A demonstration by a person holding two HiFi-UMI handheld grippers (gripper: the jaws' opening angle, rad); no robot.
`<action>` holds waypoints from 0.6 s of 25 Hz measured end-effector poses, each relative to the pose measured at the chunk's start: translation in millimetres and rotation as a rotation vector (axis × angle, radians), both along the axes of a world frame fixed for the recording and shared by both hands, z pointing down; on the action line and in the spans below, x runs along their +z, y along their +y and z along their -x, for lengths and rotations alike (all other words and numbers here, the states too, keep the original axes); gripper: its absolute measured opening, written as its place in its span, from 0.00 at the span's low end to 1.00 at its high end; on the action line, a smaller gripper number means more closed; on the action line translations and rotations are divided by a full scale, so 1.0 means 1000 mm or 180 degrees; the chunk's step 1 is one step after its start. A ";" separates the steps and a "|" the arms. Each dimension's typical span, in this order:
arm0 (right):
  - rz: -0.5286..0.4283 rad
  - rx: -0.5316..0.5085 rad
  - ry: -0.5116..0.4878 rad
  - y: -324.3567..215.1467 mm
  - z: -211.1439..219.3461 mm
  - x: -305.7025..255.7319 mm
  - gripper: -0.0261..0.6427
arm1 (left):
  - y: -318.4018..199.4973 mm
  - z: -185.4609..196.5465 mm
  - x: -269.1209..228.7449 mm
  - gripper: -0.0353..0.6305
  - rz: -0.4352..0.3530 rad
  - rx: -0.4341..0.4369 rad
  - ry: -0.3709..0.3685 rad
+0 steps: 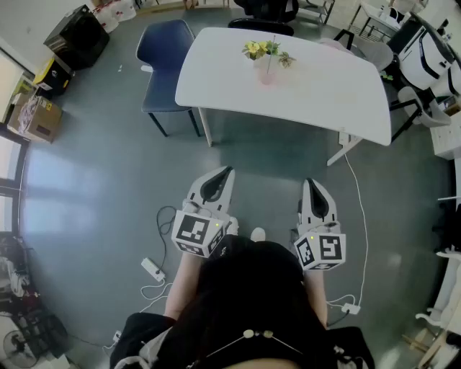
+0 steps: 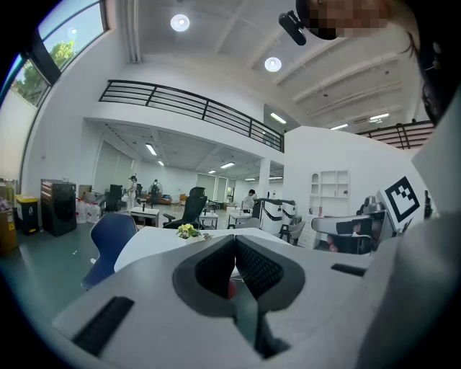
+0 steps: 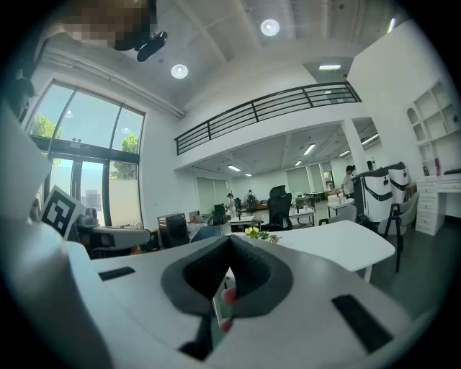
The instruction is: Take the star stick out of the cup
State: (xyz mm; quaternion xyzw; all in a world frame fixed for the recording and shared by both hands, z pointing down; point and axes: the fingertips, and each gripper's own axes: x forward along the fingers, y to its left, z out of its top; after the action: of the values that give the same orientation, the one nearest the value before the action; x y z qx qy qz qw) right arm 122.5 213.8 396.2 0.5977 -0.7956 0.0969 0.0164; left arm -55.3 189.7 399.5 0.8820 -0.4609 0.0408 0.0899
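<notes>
Far ahead, a white table (image 1: 317, 86) carries a pale pink cup (image 1: 267, 74) with yellow flowers (image 1: 263, 49) and a thin stick (image 1: 272, 54) rising from it; its star end is too small to make out. My left gripper (image 1: 229, 171) and right gripper (image 1: 308, 181) are held close to my body over the grey floor, well short of the table. Both are shut with nothing in them. The left gripper view has the shut jaws (image 2: 235, 238) pointing at the table (image 2: 151, 241) and flowers (image 2: 189, 230). The right gripper view shows the same (image 3: 230, 238), flowers (image 3: 253, 233).
A blue chair (image 1: 167, 58) stands at the table's left end, a black office chair (image 1: 263, 14) behind it. A power strip (image 1: 153, 269) and white cables lie on the floor by my left side. Boxes (image 1: 36, 115) sit far left; white chairs (image 1: 432, 65) crowd the right.
</notes>
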 end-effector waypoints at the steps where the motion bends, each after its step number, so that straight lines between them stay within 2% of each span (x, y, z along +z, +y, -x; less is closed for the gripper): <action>1: -0.0005 -0.0002 -0.0010 0.000 0.001 -0.001 0.04 | 0.000 0.001 -0.001 0.06 0.0002 0.0000 -0.0001; 12: -0.0021 0.0015 -0.0024 -0.006 0.008 -0.001 0.04 | -0.008 0.006 0.000 0.06 0.0004 0.0005 0.0011; 15: -0.0034 0.0006 -0.0139 -0.007 0.008 -0.001 0.04 | -0.009 0.007 0.001 0.06 0.0000 -0.0005 0.0002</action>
State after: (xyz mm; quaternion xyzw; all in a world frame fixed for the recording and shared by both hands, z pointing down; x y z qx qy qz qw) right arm 114.4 206.4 395.6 0.5963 -0.7957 0.1057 -0.0043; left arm -62.5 180.2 400.3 0.8816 -0.4615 0.0405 0.0901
